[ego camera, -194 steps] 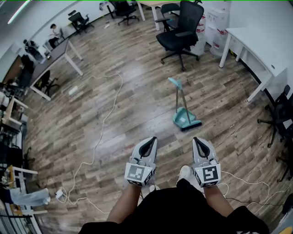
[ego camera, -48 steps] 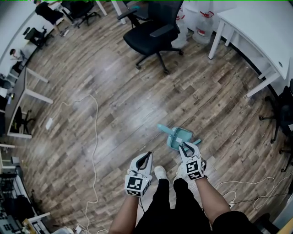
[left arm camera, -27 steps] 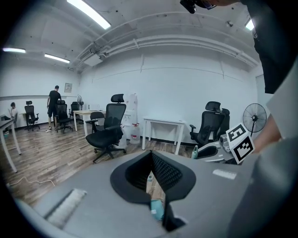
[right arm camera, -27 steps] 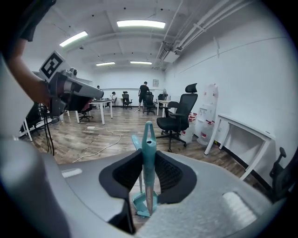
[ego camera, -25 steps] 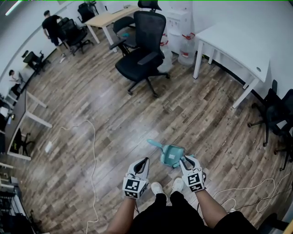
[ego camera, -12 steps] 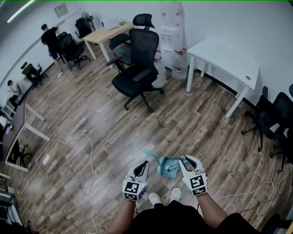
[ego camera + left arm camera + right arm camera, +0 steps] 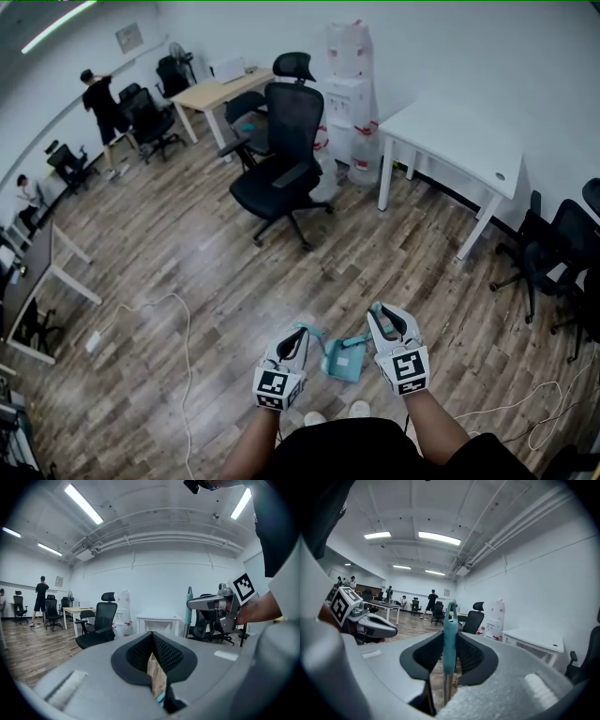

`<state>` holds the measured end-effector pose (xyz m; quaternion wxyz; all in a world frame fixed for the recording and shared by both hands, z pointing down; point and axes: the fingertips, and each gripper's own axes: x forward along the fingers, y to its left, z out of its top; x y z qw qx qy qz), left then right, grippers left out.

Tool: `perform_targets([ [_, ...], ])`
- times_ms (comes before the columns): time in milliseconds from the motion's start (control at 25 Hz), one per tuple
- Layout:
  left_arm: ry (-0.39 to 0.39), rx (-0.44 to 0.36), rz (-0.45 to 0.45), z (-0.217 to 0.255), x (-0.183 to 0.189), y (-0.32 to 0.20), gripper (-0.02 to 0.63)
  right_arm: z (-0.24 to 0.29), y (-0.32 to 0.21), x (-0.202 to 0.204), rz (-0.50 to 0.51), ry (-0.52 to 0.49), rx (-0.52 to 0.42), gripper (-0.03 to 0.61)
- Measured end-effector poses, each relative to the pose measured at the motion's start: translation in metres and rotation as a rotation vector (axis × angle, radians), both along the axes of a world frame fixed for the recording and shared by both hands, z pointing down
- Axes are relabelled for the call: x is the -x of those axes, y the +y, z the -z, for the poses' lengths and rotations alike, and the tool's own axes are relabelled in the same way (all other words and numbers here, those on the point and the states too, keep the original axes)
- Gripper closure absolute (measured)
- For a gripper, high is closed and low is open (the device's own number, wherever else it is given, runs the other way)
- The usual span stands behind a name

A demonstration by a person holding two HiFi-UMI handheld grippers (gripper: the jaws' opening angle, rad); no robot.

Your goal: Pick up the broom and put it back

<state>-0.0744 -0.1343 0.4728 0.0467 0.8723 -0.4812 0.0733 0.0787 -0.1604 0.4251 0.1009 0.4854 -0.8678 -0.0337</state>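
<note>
Nearer the person than the black office chair (image 7: 281, 164), the broom (image 7: 450, 618) stood upright, its teal handle pinched by the right gripper (image 7: 450, 641); a white table (image 7: 459, 141) stood right of that chair. Both grippers pointed roughly level, the left gripper (image 7: 152, 639) pressed together, empty.

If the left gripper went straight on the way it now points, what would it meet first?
Nothing near: the left gripper points over open floor toward the white table, likely first, though depth is unclear.
</note>
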Motion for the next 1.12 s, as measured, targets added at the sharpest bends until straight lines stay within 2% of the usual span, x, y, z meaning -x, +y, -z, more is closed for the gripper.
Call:
perform_targets([
  [320, -0.076, -0.09, 0.02, 0.02, 0.013, -0.013, 0.595, 0.053, -0.011, 0.003, 0.002, -0.025, -0.117, 0.488],
  [760, -0.02, -0.107, 0.005, 0.039, 0.011, -0.012, 0.594, 0.109, -0.006, 0.002, -0.01, -0.066, -0.223, 0.488],
  [1120, 0.004, -0.079, -0.012, 0.037, 0.002, 0.0, 0.595, 0.108, 0.001, -0.007, -0.04, -0.066, -0.211, 0.488],
])
